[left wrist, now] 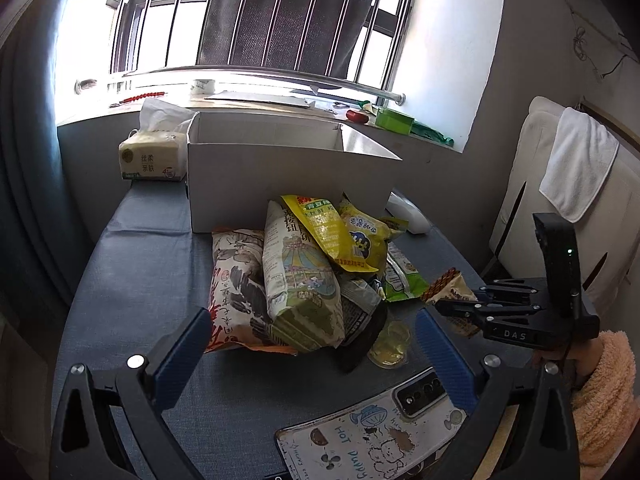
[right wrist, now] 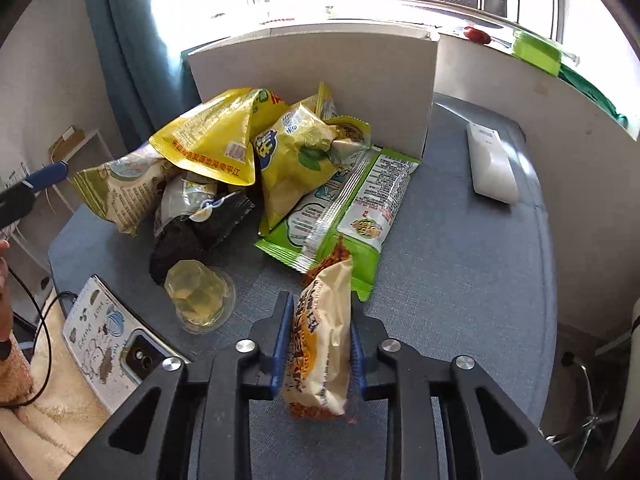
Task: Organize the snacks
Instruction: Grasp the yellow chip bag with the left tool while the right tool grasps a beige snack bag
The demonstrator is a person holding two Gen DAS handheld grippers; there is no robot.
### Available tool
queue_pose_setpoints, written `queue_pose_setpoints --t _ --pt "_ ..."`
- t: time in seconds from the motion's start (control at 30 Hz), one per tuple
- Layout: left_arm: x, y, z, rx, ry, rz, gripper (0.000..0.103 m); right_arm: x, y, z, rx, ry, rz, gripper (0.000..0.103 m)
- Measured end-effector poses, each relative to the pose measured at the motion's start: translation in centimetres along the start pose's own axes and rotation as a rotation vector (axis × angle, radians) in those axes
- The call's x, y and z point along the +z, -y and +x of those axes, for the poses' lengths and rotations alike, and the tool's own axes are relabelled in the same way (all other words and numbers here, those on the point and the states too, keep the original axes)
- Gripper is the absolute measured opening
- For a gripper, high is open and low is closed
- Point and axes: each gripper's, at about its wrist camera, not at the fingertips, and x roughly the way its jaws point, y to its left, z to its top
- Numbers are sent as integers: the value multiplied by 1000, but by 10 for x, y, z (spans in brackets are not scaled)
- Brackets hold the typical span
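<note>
A pile of snack bags lies on the blue table in front of an open white cardboard box. My left gripper is open and empty, just short of the pile. My right gripper is shut on a small cream snack packet with an orange-brown edge, held above the table. That packet also shows in the left wrist view, right of the pile. In the right wrist view the pile holds yellow bags, a green packet and a dark packet. A clear jelly cup sits nearby.
A phone in a cartoon case lies at the table's near edge. A tissue pack stands left of the box. A white remote-like item lies on the right of the table. A chair with a towel stands on the right.
</note>
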Motion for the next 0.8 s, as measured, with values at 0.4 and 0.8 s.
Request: queue_pose_setpoints --t 0.4,0.8 --pt "64 19 71 -5 -135 69 103 -12 -13 -48 85 150 132 21" --pt "95 39 170 197 -355 188 70 -21 -5 -50 105 159 173 21"
